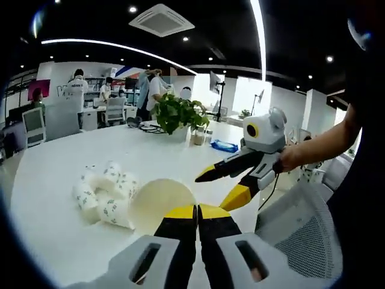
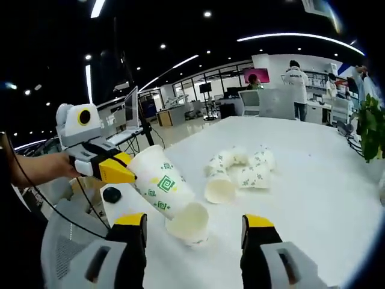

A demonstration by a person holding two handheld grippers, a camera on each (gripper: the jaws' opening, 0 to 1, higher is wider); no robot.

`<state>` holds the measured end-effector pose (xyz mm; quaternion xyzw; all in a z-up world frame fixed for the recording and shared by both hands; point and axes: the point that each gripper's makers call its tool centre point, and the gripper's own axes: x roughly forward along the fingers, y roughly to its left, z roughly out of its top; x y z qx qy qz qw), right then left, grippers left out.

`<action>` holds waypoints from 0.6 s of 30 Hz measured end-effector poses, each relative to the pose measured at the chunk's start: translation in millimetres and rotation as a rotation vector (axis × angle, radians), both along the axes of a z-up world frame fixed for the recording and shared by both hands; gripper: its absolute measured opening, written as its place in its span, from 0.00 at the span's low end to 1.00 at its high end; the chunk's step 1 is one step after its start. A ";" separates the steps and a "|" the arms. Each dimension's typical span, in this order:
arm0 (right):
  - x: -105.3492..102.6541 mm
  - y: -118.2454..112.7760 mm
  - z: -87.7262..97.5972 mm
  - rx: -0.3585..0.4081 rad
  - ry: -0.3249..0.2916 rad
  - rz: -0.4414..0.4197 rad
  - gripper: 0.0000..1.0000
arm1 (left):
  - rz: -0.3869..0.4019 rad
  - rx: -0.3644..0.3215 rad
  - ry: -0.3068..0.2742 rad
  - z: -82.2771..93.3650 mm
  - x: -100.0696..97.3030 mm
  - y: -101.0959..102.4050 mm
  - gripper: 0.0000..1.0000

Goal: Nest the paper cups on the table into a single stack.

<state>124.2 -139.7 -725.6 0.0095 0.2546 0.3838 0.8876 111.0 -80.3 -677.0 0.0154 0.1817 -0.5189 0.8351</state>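
Right gripper view: a white table (image 2: pixel 313 174) in an open office holds loose paper cups (image 2: pixel 237 171). The left gripper (image 2: pixel 123 174) grasps a cup stack (image 2: pixel 168 195); the right gripper (image 2: pixel 195 238) is spread wide.

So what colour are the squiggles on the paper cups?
Green, on white paper cups. The right gripper view shows them best.

White paper cups with green square prints are lying on the white table (image 2: pixel 313 180). One stack (image 2: pixel 171 195) is tilting mouth-down near the table's edge — clamped at its base. More cups (image 2: pixel 237 171) are lying tumbled on their sides, clustered farther in.
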 end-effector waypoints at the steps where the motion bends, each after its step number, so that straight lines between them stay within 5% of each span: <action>1: -0.6 0.0 -0.7 -0.003 0.000 0.000 0.63 | -0.007 0.017 0.000 -2.9 -0.6 -0.7 0.00; 18: -5.9 -1.5 -9.5 -0.005 0.027 -0.011 0.63 | -0.050 0.128 -0.017 -23.6 -0.8 -8.7 0.00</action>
